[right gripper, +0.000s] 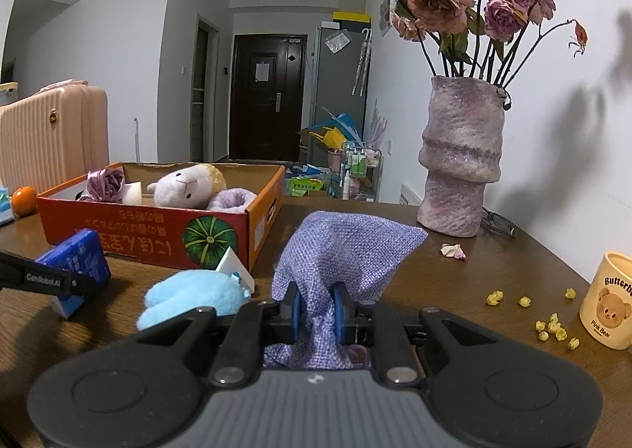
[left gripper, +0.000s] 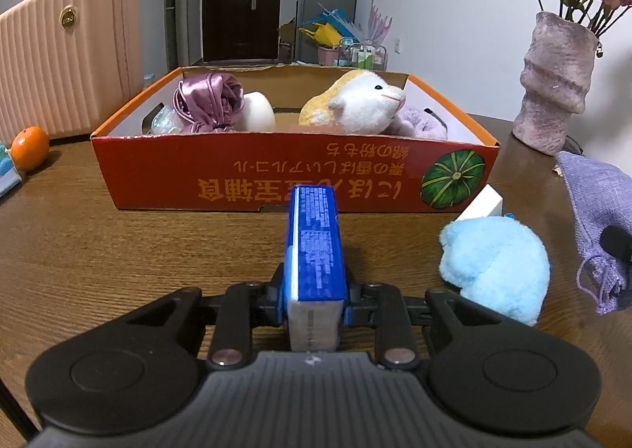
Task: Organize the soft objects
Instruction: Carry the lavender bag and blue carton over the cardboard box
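left tongs (left gripper: 314, 290) clamped on the blue packet (left gripper: 316, 234), its long axis aimed straight at the box (left gripper: 292, 175) ahead, right tongs (right gripper: 318, 309) clamped on the purple pouch (right gripper: 339, 250) beside it.

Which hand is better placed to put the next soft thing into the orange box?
Probably the right. The right gripper is already shut on the purple pouch, a soft item, near the box. The left gripper holds a stiff blue carton.
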